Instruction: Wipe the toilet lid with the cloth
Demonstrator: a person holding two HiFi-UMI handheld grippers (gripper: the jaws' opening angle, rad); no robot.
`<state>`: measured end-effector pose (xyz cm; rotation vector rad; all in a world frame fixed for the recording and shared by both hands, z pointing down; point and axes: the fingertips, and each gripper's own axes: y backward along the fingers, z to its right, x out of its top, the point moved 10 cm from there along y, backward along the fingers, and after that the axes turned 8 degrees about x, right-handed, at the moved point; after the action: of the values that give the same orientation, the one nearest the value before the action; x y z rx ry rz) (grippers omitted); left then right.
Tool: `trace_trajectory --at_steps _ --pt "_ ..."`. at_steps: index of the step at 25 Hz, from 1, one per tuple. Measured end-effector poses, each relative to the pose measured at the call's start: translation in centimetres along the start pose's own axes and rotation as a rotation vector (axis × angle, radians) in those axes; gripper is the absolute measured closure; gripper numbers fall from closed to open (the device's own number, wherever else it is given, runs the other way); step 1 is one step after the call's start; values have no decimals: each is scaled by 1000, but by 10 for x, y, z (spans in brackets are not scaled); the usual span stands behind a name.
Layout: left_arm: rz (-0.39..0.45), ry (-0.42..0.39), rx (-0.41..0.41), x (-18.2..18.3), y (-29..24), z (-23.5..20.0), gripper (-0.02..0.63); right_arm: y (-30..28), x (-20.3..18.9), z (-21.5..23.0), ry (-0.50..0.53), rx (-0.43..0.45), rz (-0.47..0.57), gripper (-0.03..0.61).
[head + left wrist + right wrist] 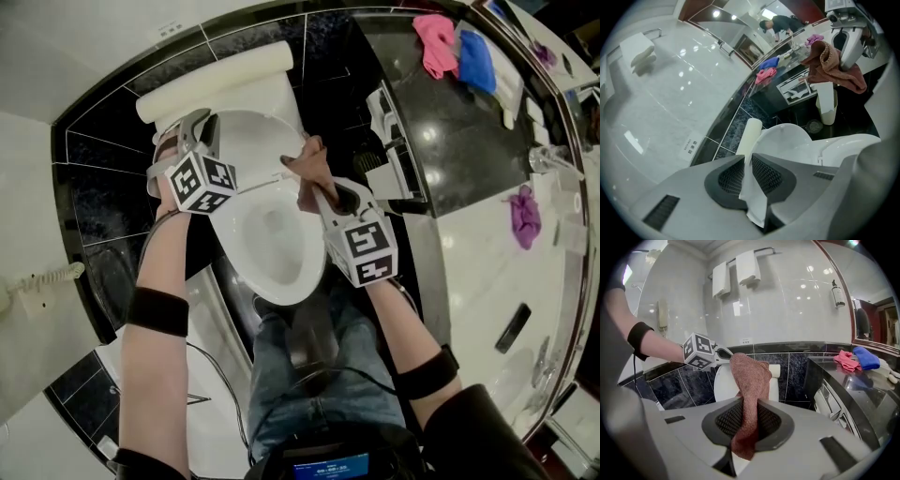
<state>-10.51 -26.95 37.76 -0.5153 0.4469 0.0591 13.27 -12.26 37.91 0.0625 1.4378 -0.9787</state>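
The white toilet [277, 246] stands below me with its lid [251, 127] lifted at the back. My left gripper [194, 125] is shut on the lid's thin white edge [753, 187], which shows between its dark pads. My right gripper [319, 195] is shut on a reddish-brown cloth [307, 167], held over the bowl's right rim, just right of the lid. In the right gripper view the cloth [750, 380] hangs up out of the jaws in front of the lid [723, 380]. From the left gripper view the cloth [832, 65] dangles off to the right.
A dark counter [459, 141] runs along the right, with a pink cloth [435, 42], a blue cloth [476, 58] and a purple cloth [523, 214] on it. A white cylinder [826, 105] stands on the floor beside the toilet. A wall phone [42, 279] hangs on the left.
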Motion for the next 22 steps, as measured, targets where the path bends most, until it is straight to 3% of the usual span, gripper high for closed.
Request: trace_trajectory --at_steps 9,22 --pt "-44 -2 -5 1 -22 -8 569 -3 -10 15 -2 49 -38 500" --pt "-65 20 17 -1 -8 -13 557 -11 7 22 24 66 -45 500"
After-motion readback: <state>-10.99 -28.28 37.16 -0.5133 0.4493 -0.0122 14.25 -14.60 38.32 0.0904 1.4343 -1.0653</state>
